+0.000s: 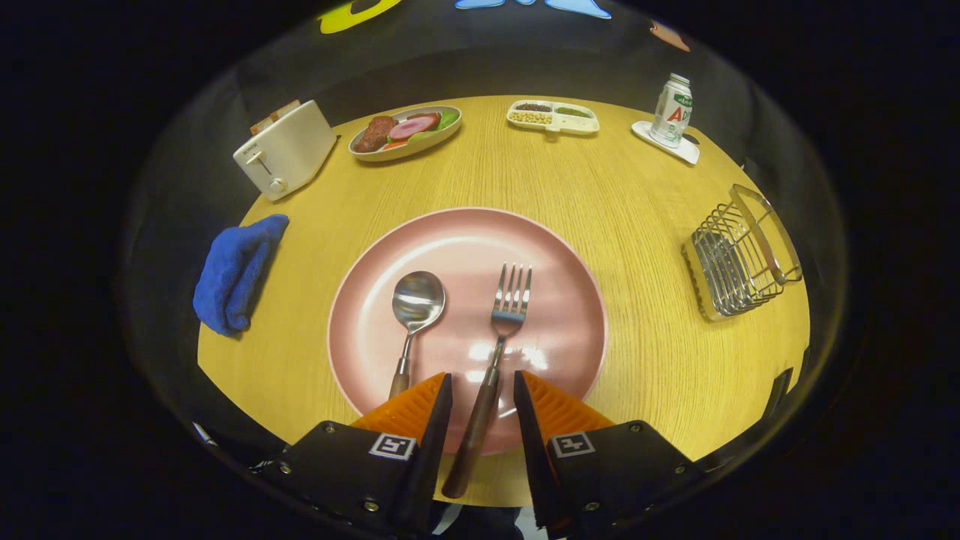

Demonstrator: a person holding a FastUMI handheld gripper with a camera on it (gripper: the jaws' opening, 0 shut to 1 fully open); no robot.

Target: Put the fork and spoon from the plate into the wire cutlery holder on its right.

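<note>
Fork [501,337]: metal tines on the plate, dark handle running back over the rim, lying in the gap between the fingers.
Fingers [483,401]: parted narrowly either side of the fork handle; contact appears absent, though the view is too close to be sure.
Spoon [414,315]: shiny bowl, dark handle, just left of the fork, handle end by the left finger.
Plate [555,255]: round, pink, glossy.
Wire cutlery holder [739,259]: metal rods, right of the plate, well apart.
Tabletop [637,195]: round, pale wood grain.
Pose: gripper low, pointing forward over the plate's near rim.
</note>
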